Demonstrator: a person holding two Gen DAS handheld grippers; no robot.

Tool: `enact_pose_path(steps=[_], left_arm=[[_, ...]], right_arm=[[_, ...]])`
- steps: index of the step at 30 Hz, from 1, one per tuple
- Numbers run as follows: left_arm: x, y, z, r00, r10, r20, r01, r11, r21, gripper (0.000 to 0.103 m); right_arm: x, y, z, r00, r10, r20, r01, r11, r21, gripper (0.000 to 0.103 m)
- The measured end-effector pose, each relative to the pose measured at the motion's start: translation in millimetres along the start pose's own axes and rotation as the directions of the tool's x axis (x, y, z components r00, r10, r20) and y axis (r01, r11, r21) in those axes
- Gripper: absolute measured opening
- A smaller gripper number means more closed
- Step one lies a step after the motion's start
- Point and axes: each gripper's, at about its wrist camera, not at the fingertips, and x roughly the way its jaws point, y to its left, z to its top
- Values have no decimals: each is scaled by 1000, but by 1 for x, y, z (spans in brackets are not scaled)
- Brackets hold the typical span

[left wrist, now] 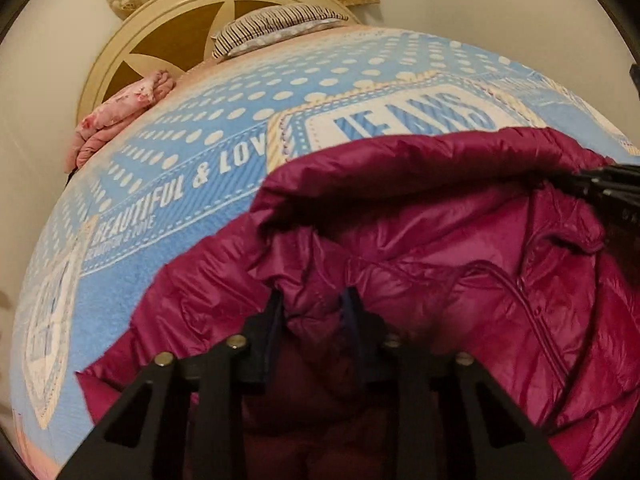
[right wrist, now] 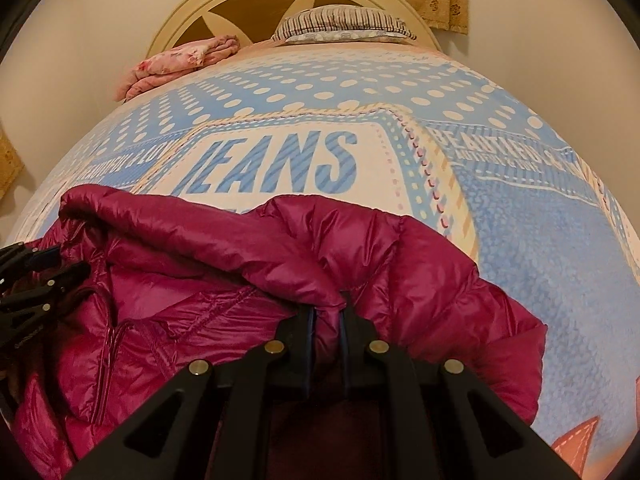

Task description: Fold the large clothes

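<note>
- Right wrist view: the blue-and-white dotted bedspread printed "JEANS" (right wrist: 520, 240) carries everything.
- The shiny magenta quilted down jacket (right wrist: 200, 280) lies bunched on it, directly ahead of both claws; it looks light, puffy and slippery, so pinching seams or hems should hold best.
- The right gripper (right wrist: 327, 312) is clamped on a jacket fold.
- The left gripper (left wrist: 314, 304) pinches fabric likewise.

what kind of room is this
Most likely a bedroom: the magenta puffer jacket lies on a bed with a blue dotted bedspread, a striped pillow and a cream headboard.
</note>
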Motion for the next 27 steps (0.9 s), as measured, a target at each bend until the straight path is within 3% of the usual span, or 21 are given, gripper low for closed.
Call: enact_pose_path(steps=[4, 5, 7, 8, 9, 14, 16, 19, 22, 25, 27], left_arm=[[4, 5, -4, 999, -34, 32, 35, 999, -33, 31], [5, 7, -4, 998, -47, 39, 49, 998, -46, 31], [5, 8, -6, 997, -62, 49, 65, 996, -59, 31], [5, 9, -6, 997, -64, 52, 68, 996, -61, 31], [7, 9, -6, 996, -65, 54, 68, 996, -61, 31], [6, 1, -6, 997, -47, 65, 49, 998, -26, 29], [6, -2, -6, 997, -35, 66, 35, 999, -11, 29], [3, -2, -6, 996, -26, 81, 27, 1000, -8, 29], [-17, 5, -9, 989, 7, 149, -1, 999, -43, 37], [-47, 14, -13, 968, 45, 247, -17, 993, -115, 53], [-70, 22, -8, 943, 50, 330, 9, 985, -174, 79]], right_arm=[[-30, 0, 0, 997, 21, 71, -19, 1000, -17, 12], [-39, 1, 1, 995, 11, 101, -9, 1000, -23, 17], [-62, 4, 6, 984, 34, 173, -31, 999, -20, 46], [-68, 4, 10, 980, 54, 193, -54, 999, -5, 73], [-75, 6, 16, 973, 66, 222, -74, 997, 28, 79], [-50, 45, 68, 988, 70, 139, -76, 996, 40, 77], [-26, 61, 85, 996, 58, 71, -61, 997, 46, 58], [9, 73, 84, 995, 71, -70, -70, 997, 20, 55], [16, 77, 58, 990, 80, -114, -82, 996, -15, 55], [17, 74, 36, 991, 73, -113, -80, 995, -53, 55], [18, 69, 28, 991, 88, -105, -93, 995, -45, 55]])
